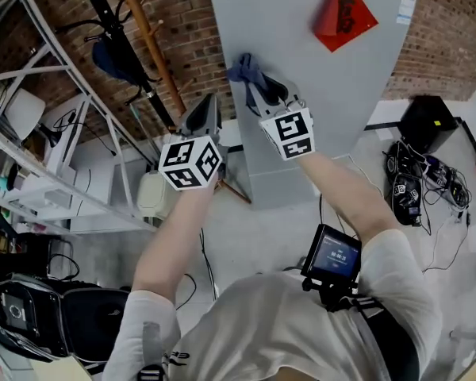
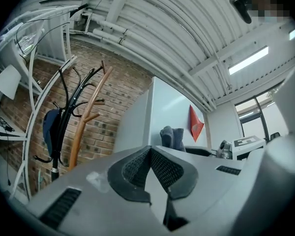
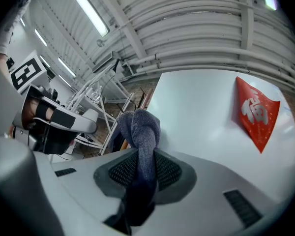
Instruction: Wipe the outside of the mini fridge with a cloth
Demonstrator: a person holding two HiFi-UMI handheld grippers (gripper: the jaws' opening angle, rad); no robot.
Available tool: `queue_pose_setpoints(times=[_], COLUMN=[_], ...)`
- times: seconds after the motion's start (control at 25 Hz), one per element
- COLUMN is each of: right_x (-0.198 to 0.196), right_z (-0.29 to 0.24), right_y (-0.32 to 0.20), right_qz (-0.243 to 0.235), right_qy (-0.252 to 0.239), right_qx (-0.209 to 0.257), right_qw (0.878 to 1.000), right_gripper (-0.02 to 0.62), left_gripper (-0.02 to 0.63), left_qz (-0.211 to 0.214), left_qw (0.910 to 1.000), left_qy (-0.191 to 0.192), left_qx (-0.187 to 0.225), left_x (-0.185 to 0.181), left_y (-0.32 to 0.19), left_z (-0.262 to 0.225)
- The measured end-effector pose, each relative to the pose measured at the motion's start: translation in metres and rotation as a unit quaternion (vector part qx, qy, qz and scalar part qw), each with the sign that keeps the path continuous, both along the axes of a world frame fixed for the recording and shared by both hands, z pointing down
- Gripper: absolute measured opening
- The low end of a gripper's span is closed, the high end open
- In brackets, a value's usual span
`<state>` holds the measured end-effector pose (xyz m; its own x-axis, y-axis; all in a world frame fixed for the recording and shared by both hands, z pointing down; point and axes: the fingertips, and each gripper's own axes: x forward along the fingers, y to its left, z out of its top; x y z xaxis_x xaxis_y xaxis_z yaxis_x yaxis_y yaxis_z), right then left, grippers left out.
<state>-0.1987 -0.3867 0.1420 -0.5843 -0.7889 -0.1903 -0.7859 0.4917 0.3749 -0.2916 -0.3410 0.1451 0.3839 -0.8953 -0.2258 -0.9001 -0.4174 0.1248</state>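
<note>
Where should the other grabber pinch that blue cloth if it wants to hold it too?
Probably the bunched tip of the cloth sticking out past the right gripper, which is shut on its lower part. Come from the left, since the fridge is behind it. The left gripper is shut, so open it first.

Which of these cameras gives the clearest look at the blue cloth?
The right gripper view: the cloth fills the middle, pinched in the right tool in front of the fridge. The head view shows it small, at that tool's tip; the left gripper view shows only a distant bunch.
</note>
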Motion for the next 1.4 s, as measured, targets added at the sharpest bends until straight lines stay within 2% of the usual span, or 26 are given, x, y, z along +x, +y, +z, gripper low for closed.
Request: queue_pose_setpoints(times=[0.28,0.52,0.8,1.4], right_x=[-0.031,-0.025,0.025,0.165], right_z=[0.010,0.009,0.007,0.005], right_y=[-0.013,-0.011,-0.012,-0.031], right_qz=[0.004,-0.006,0.005,0.064], right_qy=[0.008,0.017,0.018,0.012], right_qx=[0.003,0.008,0.012,0.007], right_qw=[1.000,1.000,1.000,0.998], right_gripper=[0.083,0.083,0.083,0.083], left_gripper=[0.003,0.003,0.003,0.003], left_qz=[-0.014,-0.012,0.003,0.044], left_qw=[0.9998,0.9998,0.9999,0.9988], left_qy=[-0.007,-0.013,-0.016,-0.021], left_qx=[-0.011,-0.011,-0.004,-0.008], left_x=[-0.029,-0.014,0.029,0.143], left_y=[0.002,-0.001,-0.008,-0.033], left_z=[0.013,0.009,0.004,0.005])
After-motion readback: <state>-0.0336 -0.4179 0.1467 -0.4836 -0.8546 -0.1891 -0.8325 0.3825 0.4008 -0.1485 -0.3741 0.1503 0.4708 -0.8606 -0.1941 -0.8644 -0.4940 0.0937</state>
